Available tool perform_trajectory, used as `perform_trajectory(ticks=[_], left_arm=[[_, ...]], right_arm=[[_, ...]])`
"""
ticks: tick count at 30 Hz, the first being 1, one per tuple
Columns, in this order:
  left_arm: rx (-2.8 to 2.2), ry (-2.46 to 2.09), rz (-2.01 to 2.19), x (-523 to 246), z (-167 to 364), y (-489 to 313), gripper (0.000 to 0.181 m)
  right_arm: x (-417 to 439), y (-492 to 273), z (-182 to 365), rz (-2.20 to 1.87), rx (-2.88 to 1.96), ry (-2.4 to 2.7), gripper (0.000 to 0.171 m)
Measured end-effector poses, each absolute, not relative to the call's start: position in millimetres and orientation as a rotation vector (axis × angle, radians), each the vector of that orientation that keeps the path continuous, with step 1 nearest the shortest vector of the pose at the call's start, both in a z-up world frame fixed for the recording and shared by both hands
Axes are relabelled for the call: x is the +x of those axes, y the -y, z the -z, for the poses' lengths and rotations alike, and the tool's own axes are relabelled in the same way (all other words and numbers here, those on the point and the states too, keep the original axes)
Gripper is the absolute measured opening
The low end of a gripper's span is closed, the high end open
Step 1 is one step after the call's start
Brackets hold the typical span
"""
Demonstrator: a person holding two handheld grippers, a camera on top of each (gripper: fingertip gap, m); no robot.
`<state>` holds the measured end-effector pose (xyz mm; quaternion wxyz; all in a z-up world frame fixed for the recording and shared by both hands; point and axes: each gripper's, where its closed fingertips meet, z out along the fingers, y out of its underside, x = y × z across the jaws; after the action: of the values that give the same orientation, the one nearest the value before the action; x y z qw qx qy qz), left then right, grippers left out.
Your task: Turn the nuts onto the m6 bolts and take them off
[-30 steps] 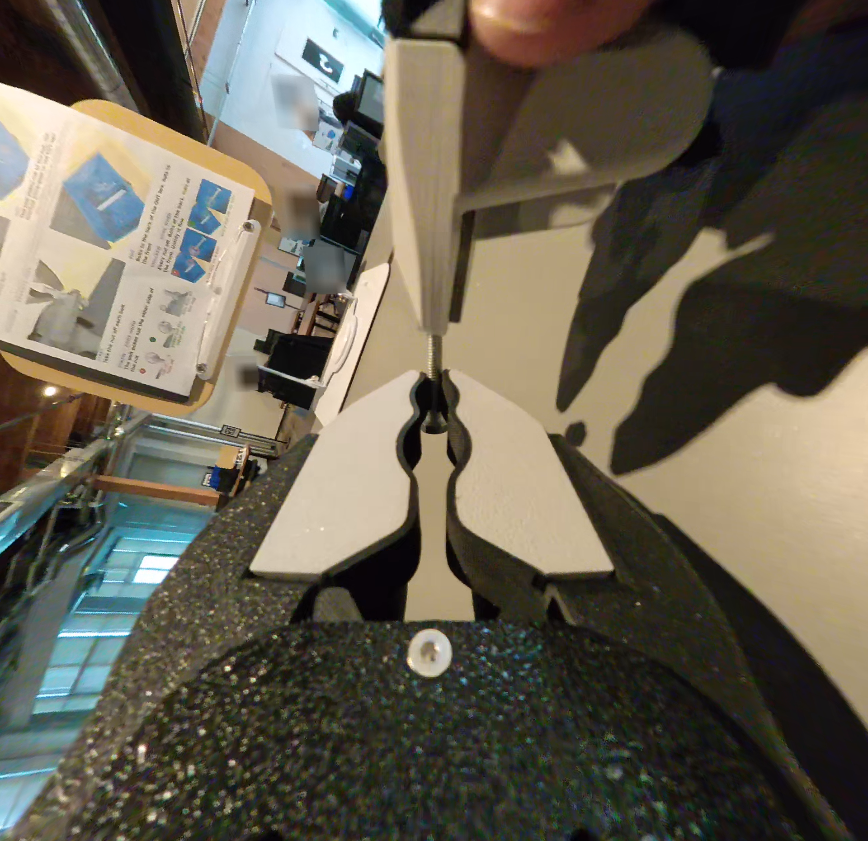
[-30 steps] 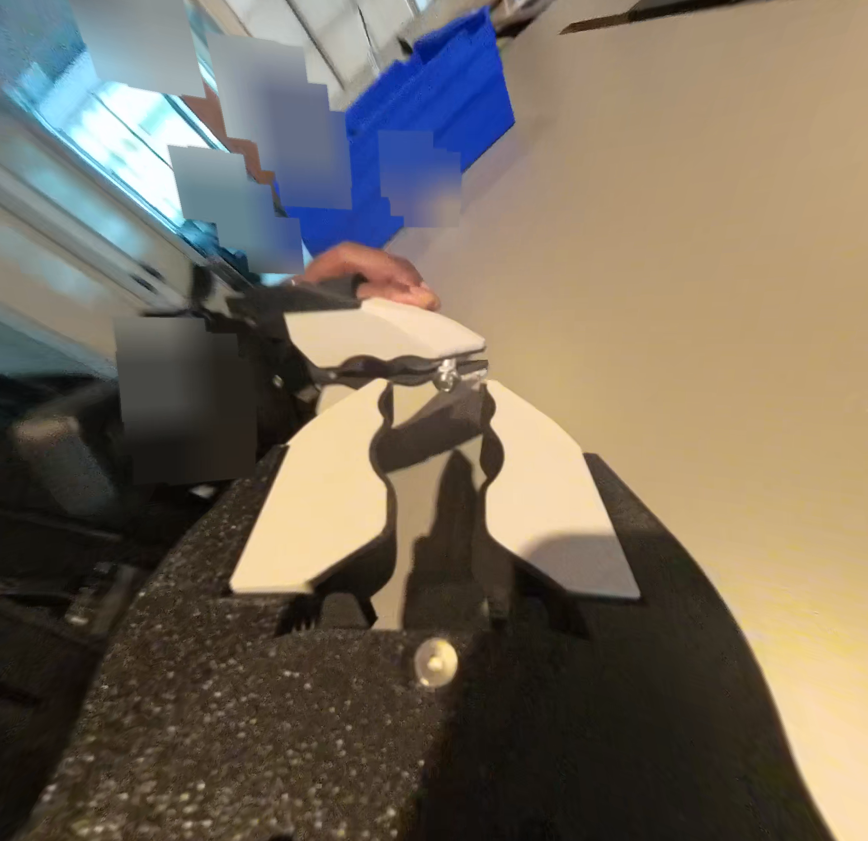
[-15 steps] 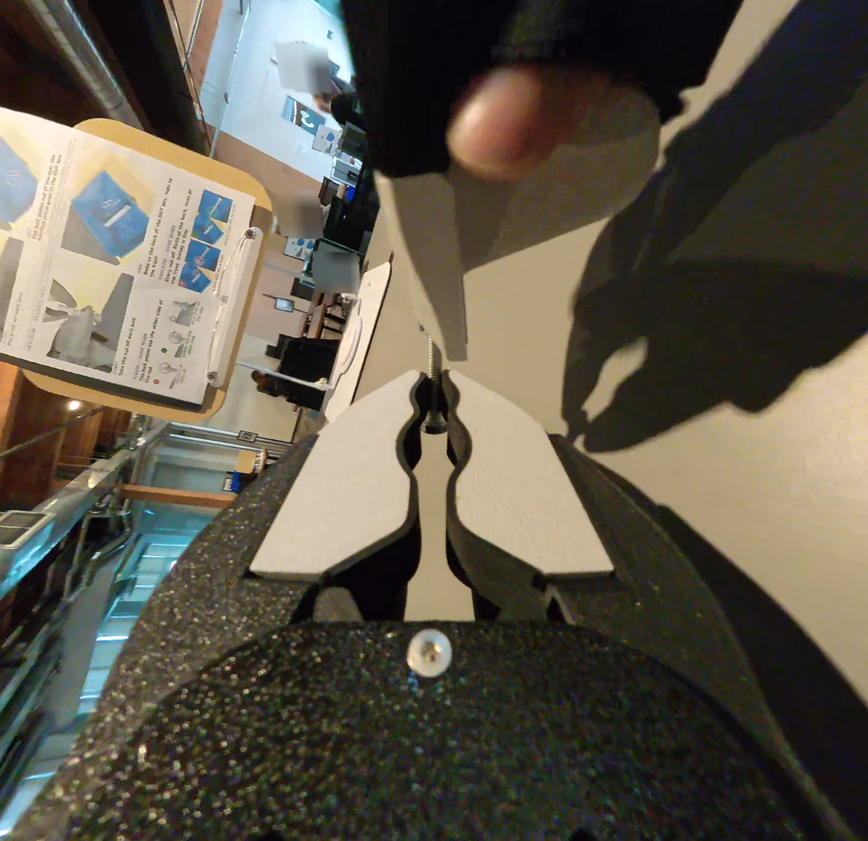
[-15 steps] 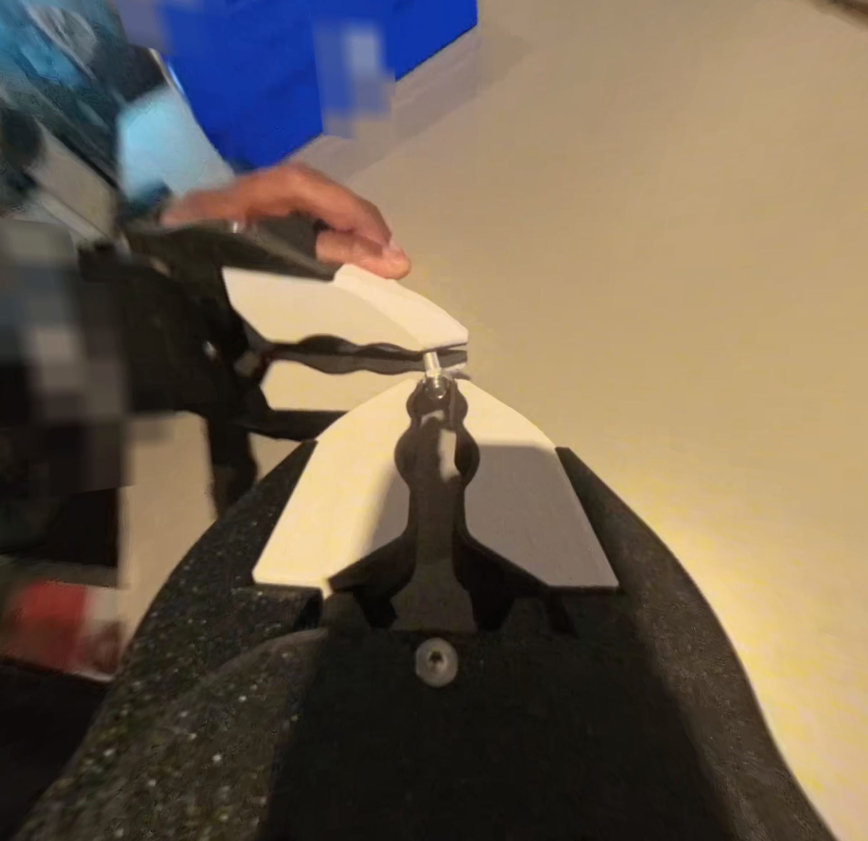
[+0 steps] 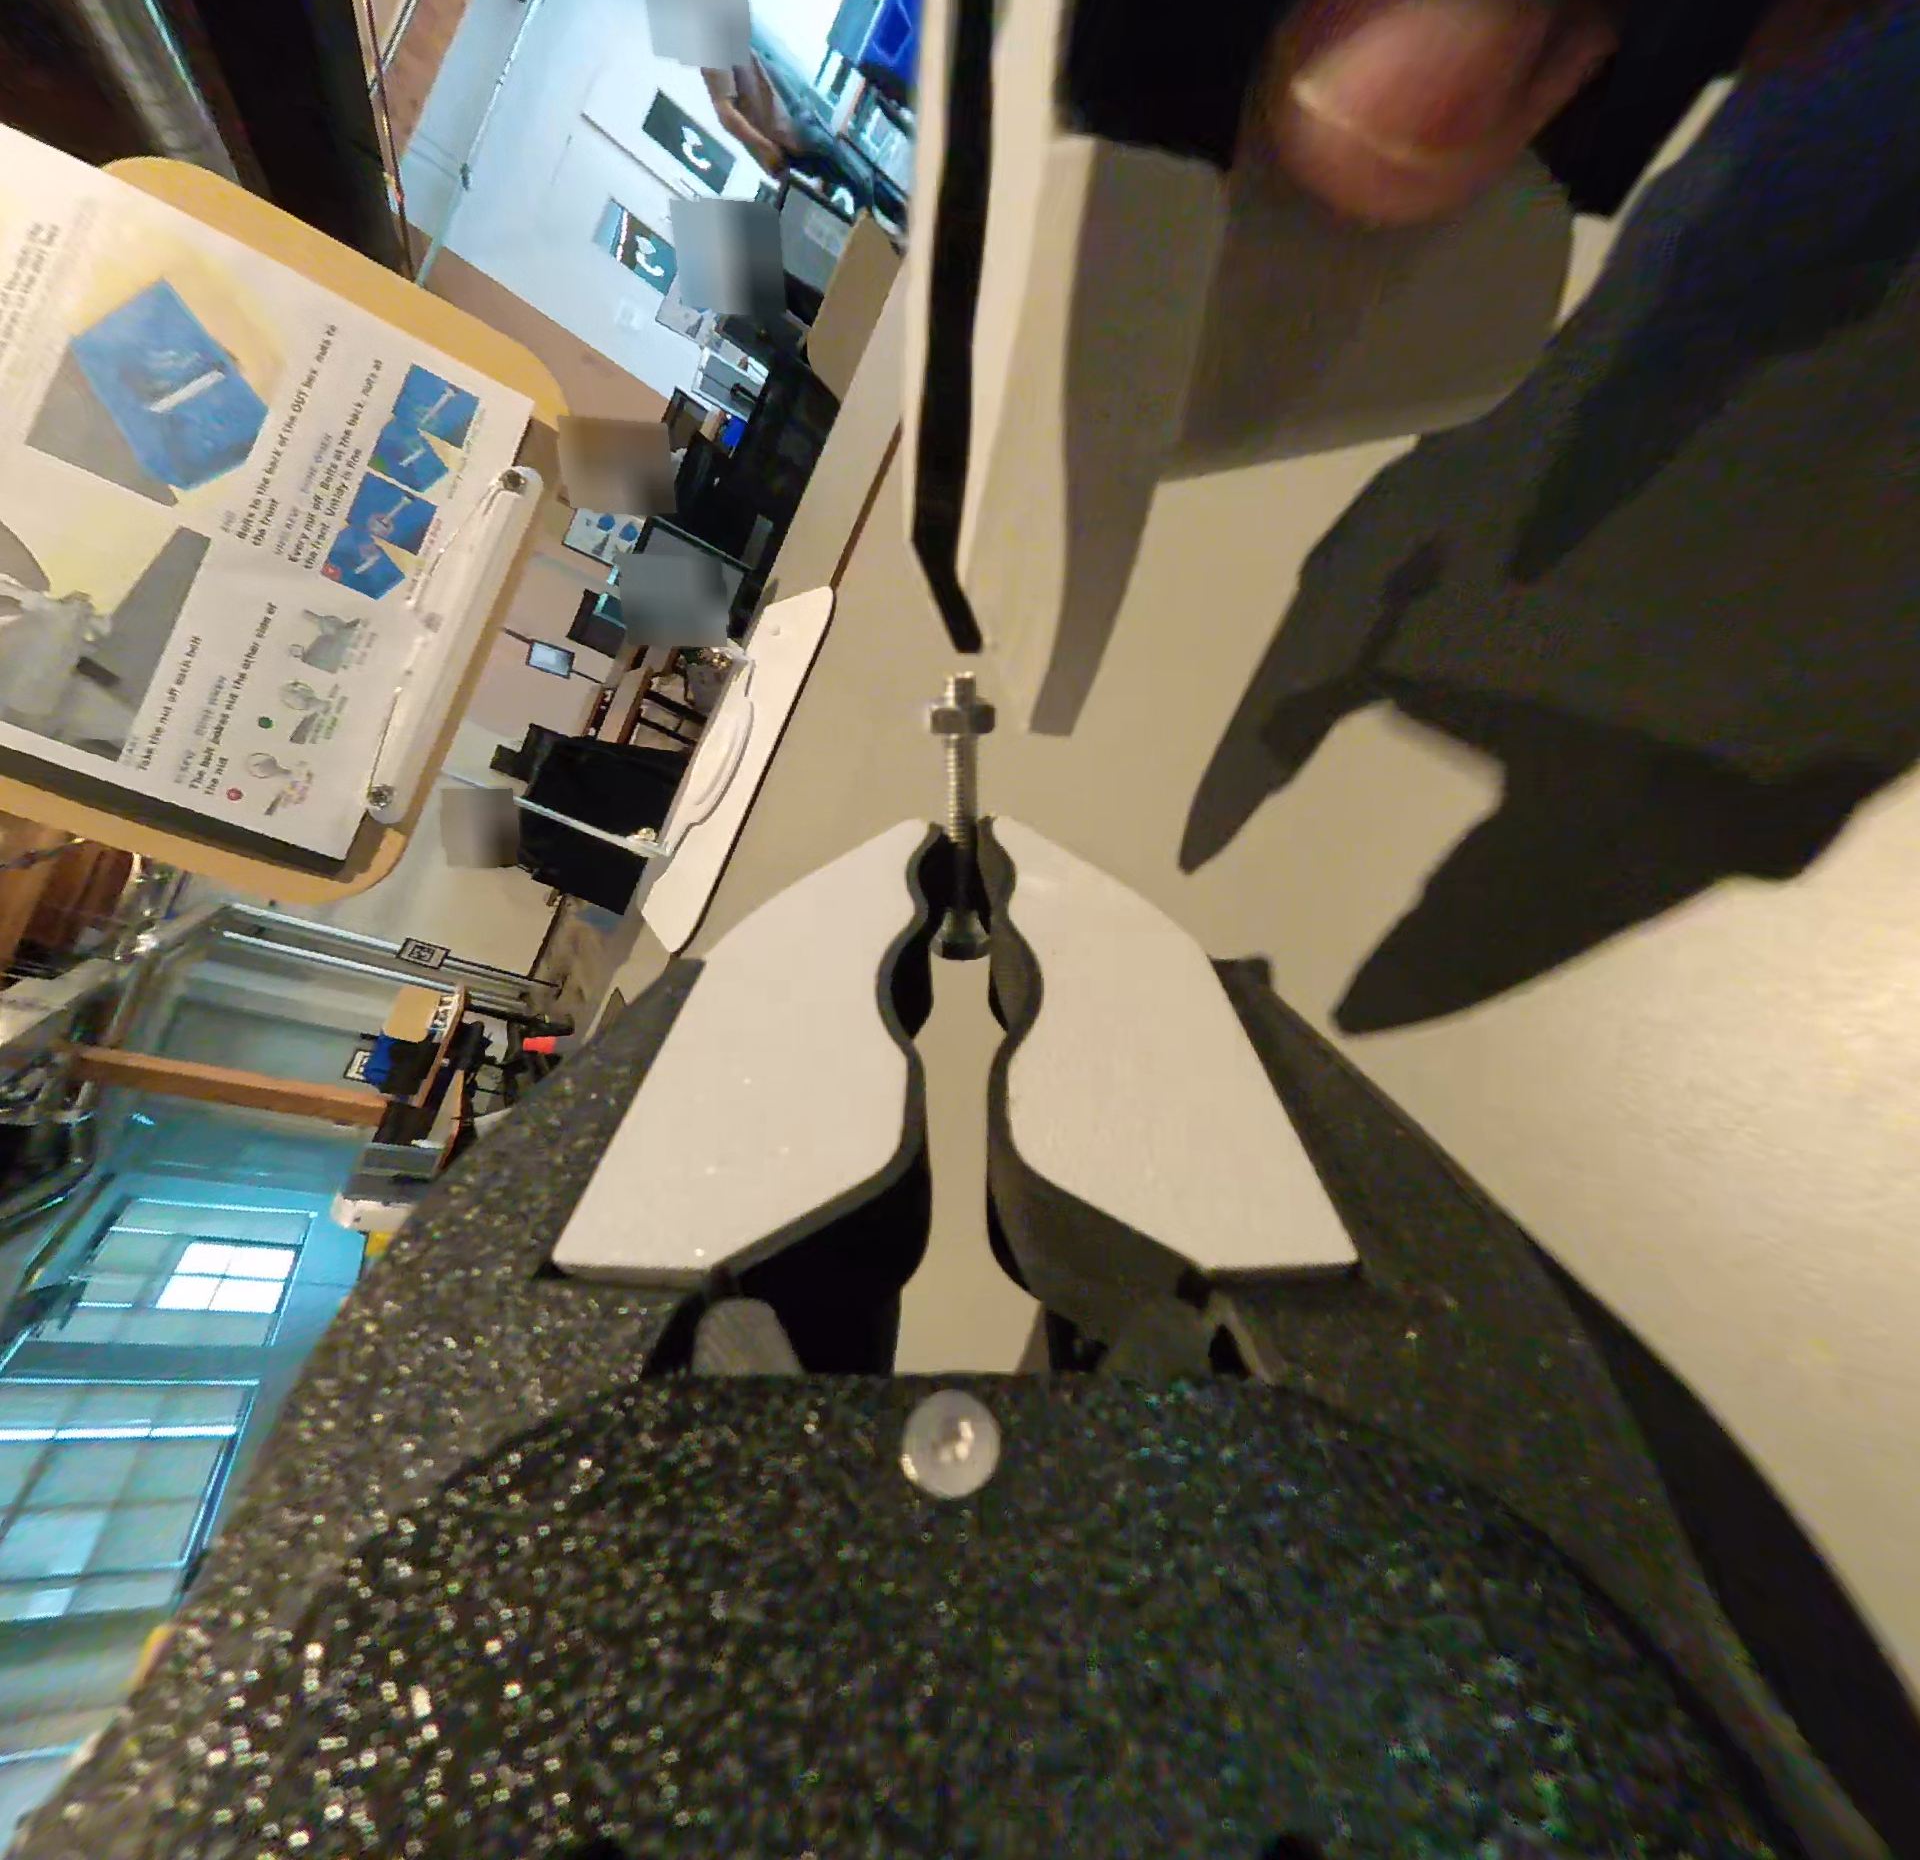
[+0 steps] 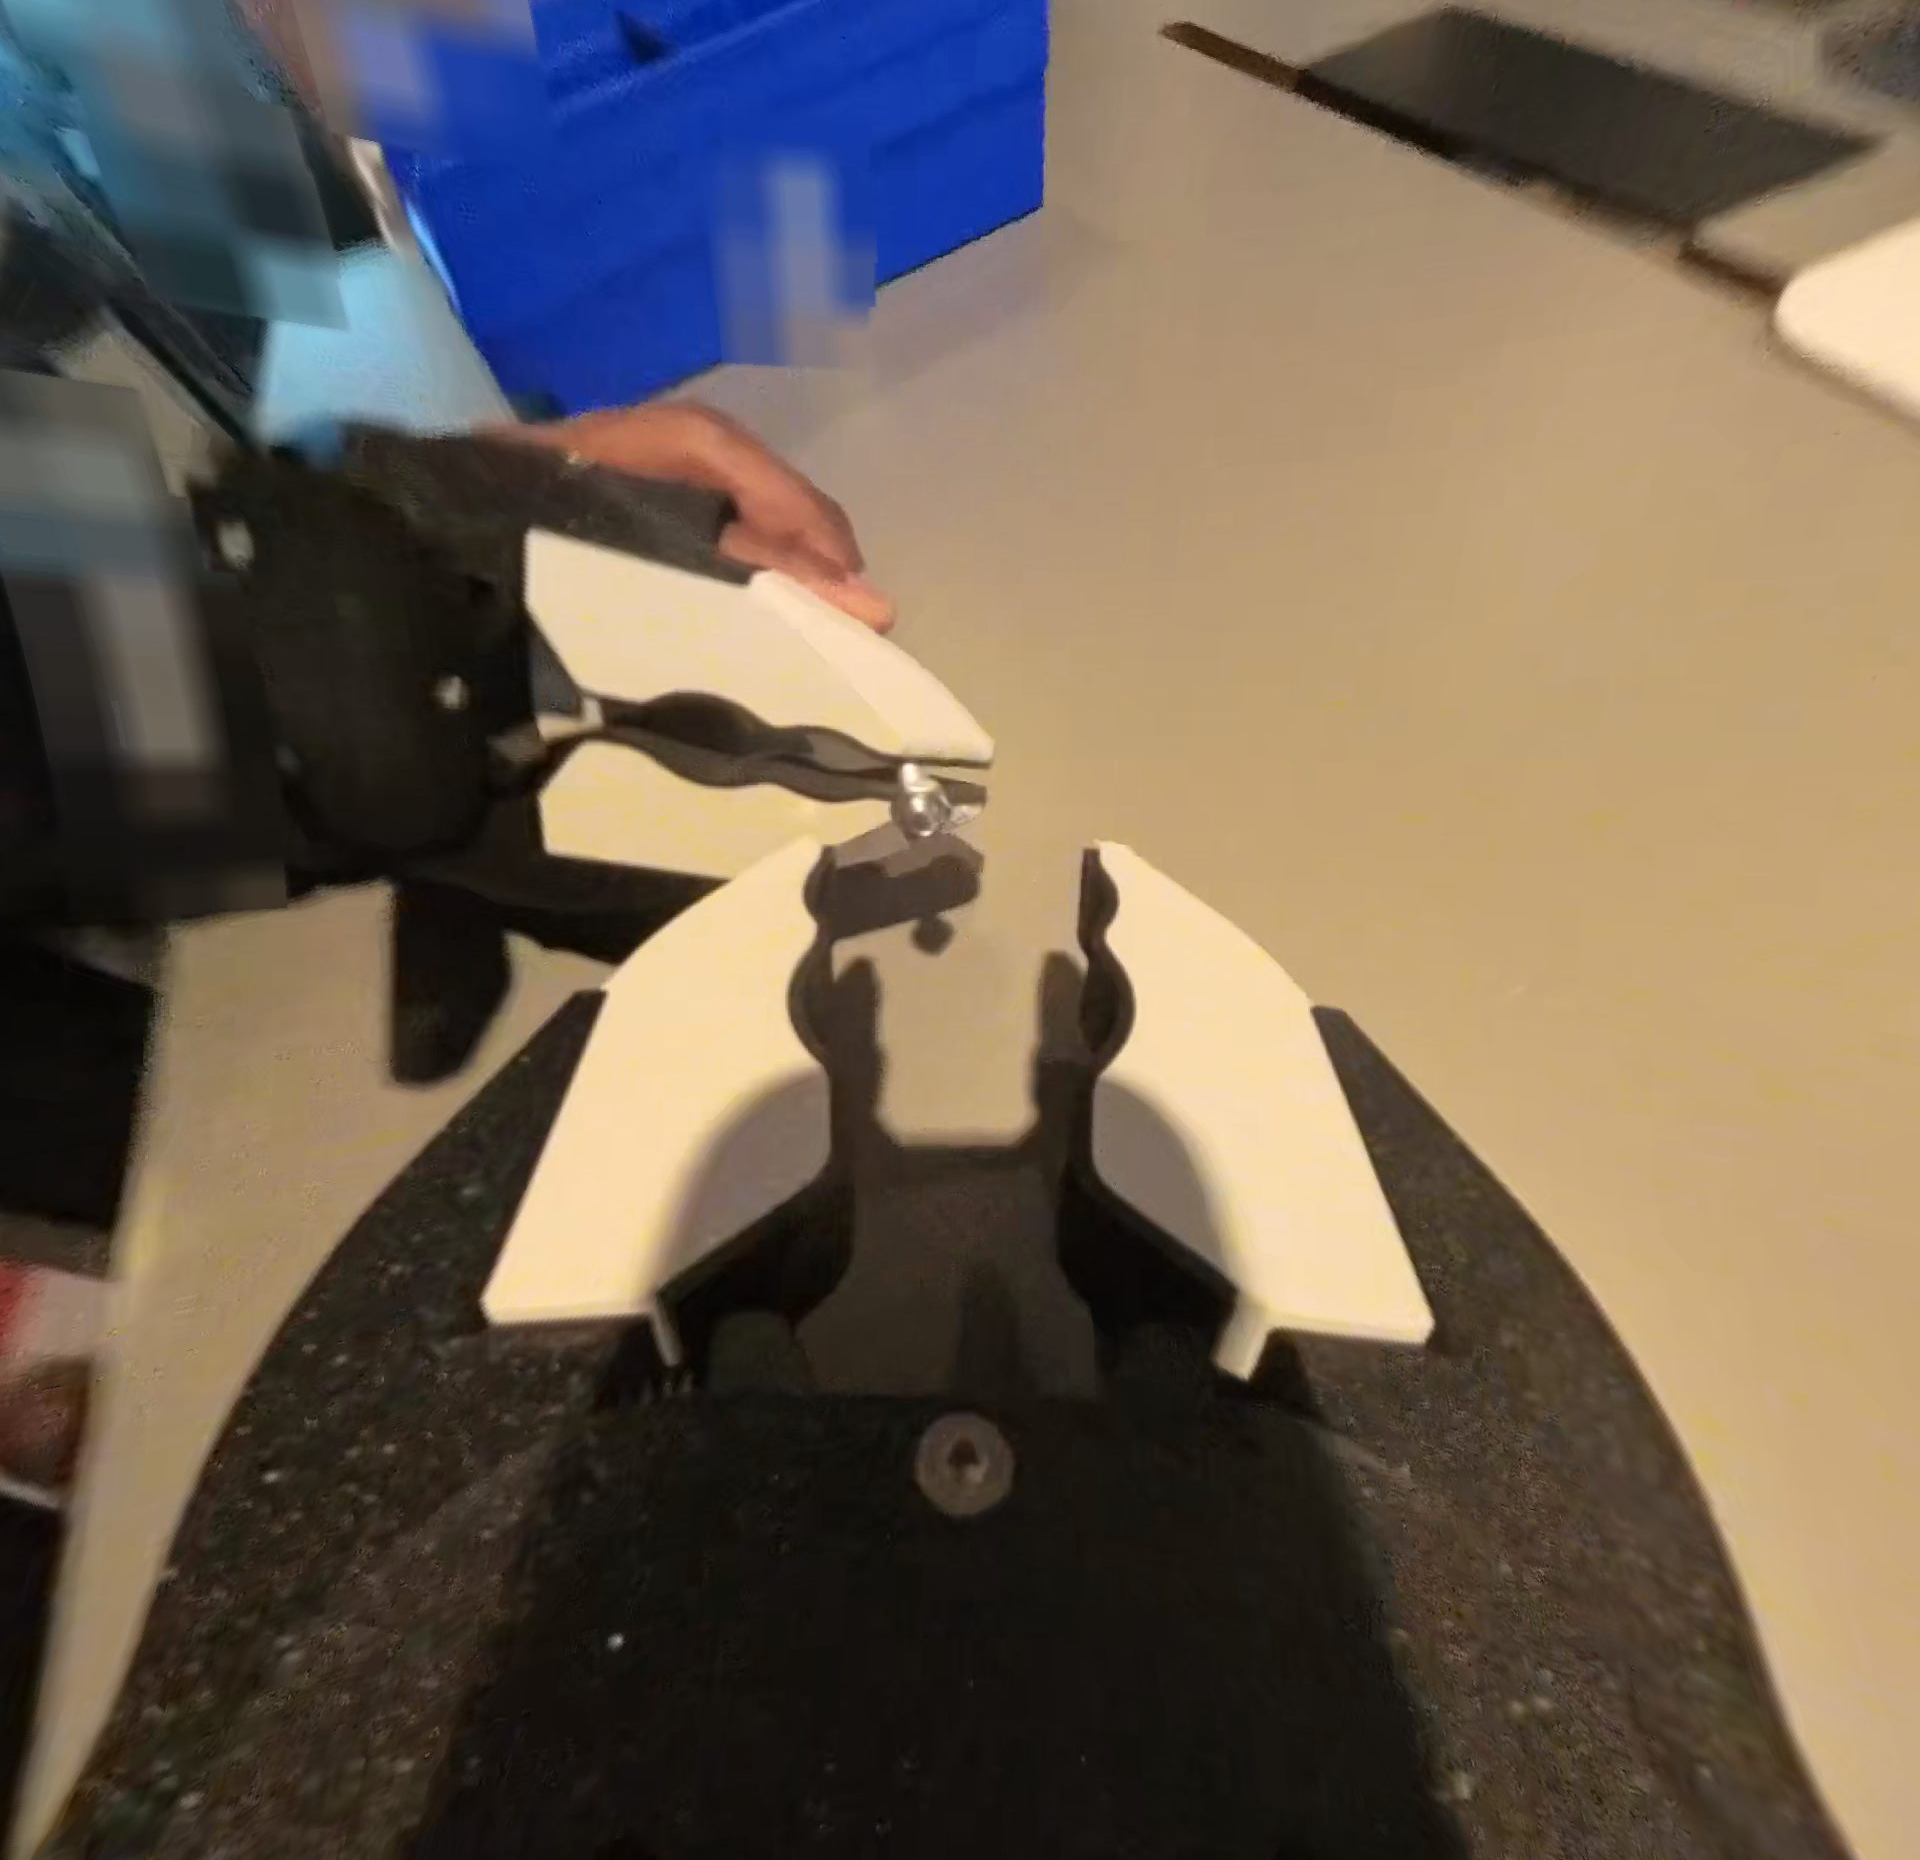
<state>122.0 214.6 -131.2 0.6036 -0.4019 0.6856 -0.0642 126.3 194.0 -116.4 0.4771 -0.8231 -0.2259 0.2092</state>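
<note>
In the left wrist view my left gripper (image 5: 961, 836) is shut on a small steel bolt (image 5: 958, 802), head inward, with the threaded end sticking out past the tips. A hex nut (image 5: 961, 717) sits near the bolt's free end. My right gripper (image 5: 997, 667) hangs just beyond the nut, open and apart from it. In the right wrist view my right gripper (image 6: 951, 854) is open and empty. The left gripper (image 6: 971, 761) comes in from the left with the bolt and nut (image 6: 920, 813) just ahead of my left fingertip (image 6: 790, 875).
A blue bin (image 6: 748, 148) stands at the back of the beige table (image 6: 1351, 667). A black mat (image 6: 1558, 117) and a white board (image 6: 1860, 324) lie at the far right. A clipboard with an instruction sheet (image 5: 208, 511) stands left in the left wrist view. A hand (image 6: 727, 491) holds the left gripper.
My right gripper was shut around the nut at the bolt's end. It has opened and drawn back, leaving the nut on the bolt. The left gripper keeps its hold.
</note>
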Motion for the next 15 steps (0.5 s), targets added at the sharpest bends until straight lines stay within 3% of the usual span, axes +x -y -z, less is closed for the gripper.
perform_trajectory(ticks=[4, 10, 13, 15], left_arm=[[-0.905, -1.606, 0.189, 123.8, 131.6, -206.7, 0.005], [-0.862, -1.627, 0.220, 125.4, 131.5, -197.1, 0.005], [-0.852, -1.630, 0.208, 125.5, 132.0, -196.1, 0.005], [-0.839, -1.629, 0.152, 124.7, 132.0, -199.3, 0.005]], right_arm=[[122.6, -189.0, 114.3, -0.256, -1.957, 0.863, 0.042], [114.9, -184.3, 123.8, -0.207, -1.951, 1.061, 0.034], [115.9, -185.9, 130.4, -0.204, -1.994, 1.041, 0.011], [115.1, -187.8, 131.6, -0.267, -2.041, 0.943, 0.010]])
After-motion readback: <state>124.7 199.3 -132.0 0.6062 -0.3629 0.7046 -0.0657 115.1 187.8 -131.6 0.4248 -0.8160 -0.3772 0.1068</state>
